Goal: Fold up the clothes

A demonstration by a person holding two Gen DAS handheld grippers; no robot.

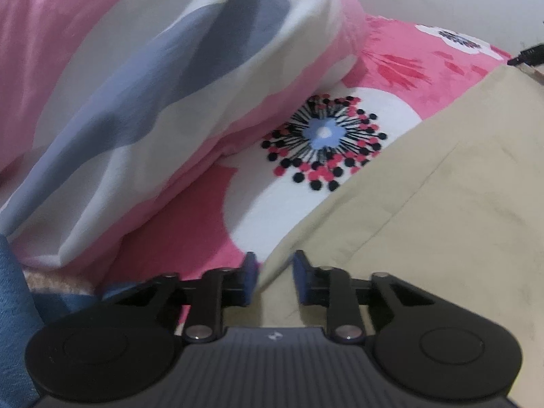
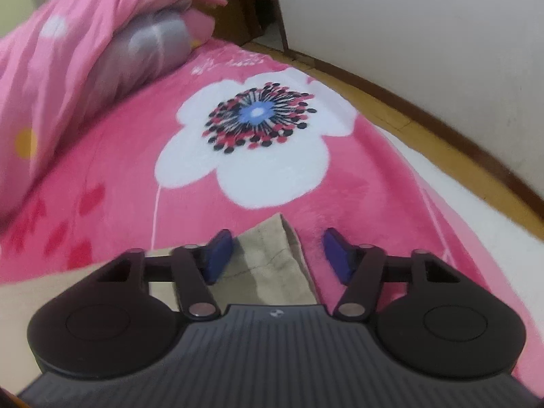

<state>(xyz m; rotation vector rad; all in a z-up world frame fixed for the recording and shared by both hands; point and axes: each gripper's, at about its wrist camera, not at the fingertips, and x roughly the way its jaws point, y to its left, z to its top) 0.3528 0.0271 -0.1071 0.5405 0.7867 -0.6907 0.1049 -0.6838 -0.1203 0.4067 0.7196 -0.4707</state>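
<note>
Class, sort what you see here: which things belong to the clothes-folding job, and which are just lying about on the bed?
Belongs to the job:
beige garment
left tongs
right tongs

Just lying about:
pink flowered blanket
folded quilt
blue cloth

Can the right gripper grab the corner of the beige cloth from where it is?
Probably yes. The beige cloth corner already lies between the right gripper fingers, which stand apart, and nothing blocks it on the pink blanket.

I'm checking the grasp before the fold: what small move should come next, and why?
Probably close both grippers. The left gripper straddles the beige garment edge, and the right gripper straddles its corner, but neither visibly pinches the cloth yet, so lifting now would likely drop it.
</note>
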